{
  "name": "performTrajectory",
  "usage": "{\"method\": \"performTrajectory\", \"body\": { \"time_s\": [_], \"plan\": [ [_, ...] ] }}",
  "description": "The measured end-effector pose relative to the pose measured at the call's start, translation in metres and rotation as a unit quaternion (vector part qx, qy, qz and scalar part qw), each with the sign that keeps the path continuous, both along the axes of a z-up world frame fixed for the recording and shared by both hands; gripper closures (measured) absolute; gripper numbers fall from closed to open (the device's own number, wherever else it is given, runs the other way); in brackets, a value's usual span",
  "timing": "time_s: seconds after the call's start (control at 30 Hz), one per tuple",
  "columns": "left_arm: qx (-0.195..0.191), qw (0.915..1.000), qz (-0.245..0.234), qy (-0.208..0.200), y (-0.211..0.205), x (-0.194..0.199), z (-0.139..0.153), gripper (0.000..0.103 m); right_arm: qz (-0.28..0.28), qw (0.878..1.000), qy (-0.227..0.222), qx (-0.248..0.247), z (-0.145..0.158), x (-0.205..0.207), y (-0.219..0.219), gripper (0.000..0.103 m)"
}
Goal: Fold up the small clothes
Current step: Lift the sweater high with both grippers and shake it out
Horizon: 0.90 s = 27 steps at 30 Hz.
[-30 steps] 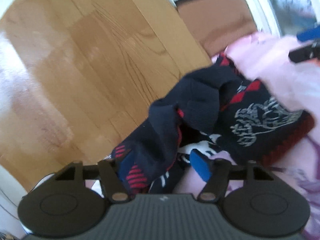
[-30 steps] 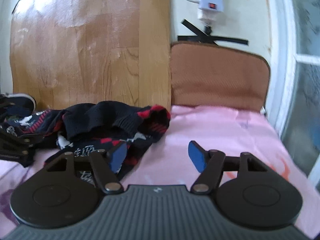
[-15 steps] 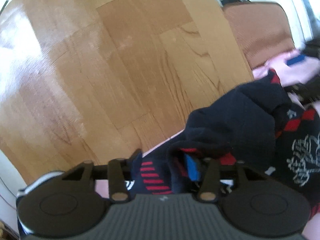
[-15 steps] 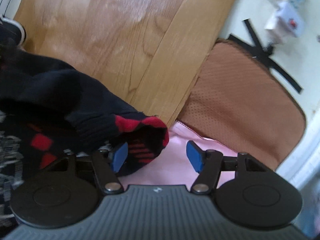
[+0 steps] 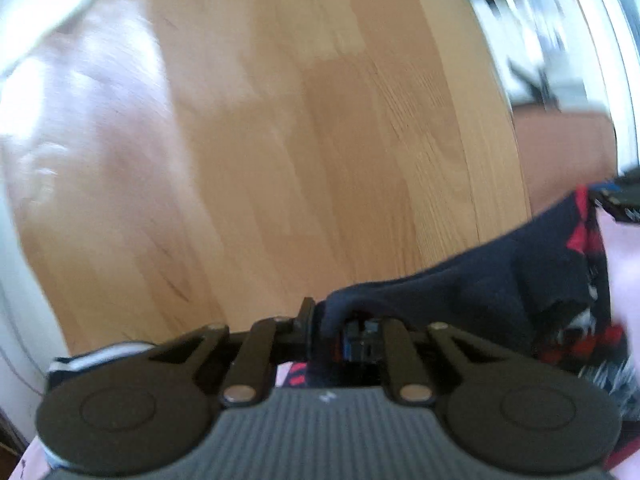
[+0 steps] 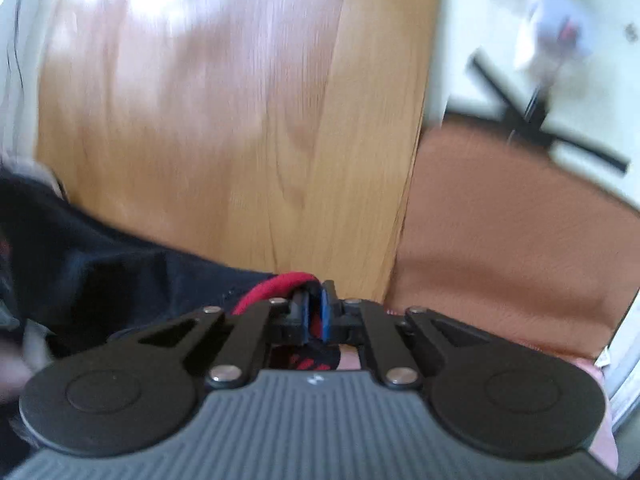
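2 grippers, left gripper (image 5: 326,330) and right gripper (image 6: 314,314), pinch 1 navy sweater (image 5: 480,280).

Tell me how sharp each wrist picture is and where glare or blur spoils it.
Left wrist view: the tongs are fairly sharp, the wooden panel smeared by motion, with white glare at upper left. Right wrist view: the tongs are crisp on the red cuff; the backdrop streaks, glare washes out the top, and fisheye bends both frames.

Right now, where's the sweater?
The sweater hangs between both tools: the left tool pinches its navy edge, the right tool its red cuff. In the left wrist view it stretches rightward, in front of the wood panel.
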<state>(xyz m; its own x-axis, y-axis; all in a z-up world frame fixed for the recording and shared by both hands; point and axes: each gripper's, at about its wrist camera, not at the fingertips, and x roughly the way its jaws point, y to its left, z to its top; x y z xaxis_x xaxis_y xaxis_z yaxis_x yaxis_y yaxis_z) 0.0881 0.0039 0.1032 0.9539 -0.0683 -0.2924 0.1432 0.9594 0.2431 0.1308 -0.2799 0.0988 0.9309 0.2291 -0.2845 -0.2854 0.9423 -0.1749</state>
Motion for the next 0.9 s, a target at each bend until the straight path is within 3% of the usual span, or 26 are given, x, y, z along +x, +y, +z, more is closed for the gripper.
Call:
{"method": "performTrajectory", "body": {
  "time_s": [0.1,0.2,0.37,0.53,0.63,0.77,0.9],
  "plan": [
    [-0.043,0.9972,0.001,-0.061,0.019,-0.040,0.041,0.093,0.004,0.998,-0.065,0.018,0.049,-0.049,0.010,0.095],
    [-0.086,0.9878,-0.001,-0.130,0.039,-0.089,0.082,0.093,0.006,0.991,-0.132,0.035,0.101,-0.105,0.020,0.095],
    [-0.152,0.9604,-0.003,-0.234,0.077,-0.172,0.150,0.096,0.002,0.973,-0.224,0.048,0.176,-0.188,0.035,0.095],
    [-0.221,0.9368,-0.018,-0.271,0.110,-0.229,0.204,0.096,-0.002,0.952,-0.303,0.035,0.236,-0.258,0.053,0.095],
    [-0.218,0.9221,-0.013,-0.319,0.113,-0.254,0.228,0.096,0.002,0.942,-0.334,0.025,0.269,-0.286,0.056,0.095],
    [-0.197,0.9190,-0.021,-0.341,0.108,-0.261,0.249,0.096,-0.005,0.937,-0.350,0.000,0.295,-0.301,0.060,0.095],
    [-0.170,0.9363,-0.032,-0.306,0.101,-0.242,0.246,0.096,-0.017,0.945,-0.327,-0.011,0.294,-0.299,0.052,0.095]
  ]
}}
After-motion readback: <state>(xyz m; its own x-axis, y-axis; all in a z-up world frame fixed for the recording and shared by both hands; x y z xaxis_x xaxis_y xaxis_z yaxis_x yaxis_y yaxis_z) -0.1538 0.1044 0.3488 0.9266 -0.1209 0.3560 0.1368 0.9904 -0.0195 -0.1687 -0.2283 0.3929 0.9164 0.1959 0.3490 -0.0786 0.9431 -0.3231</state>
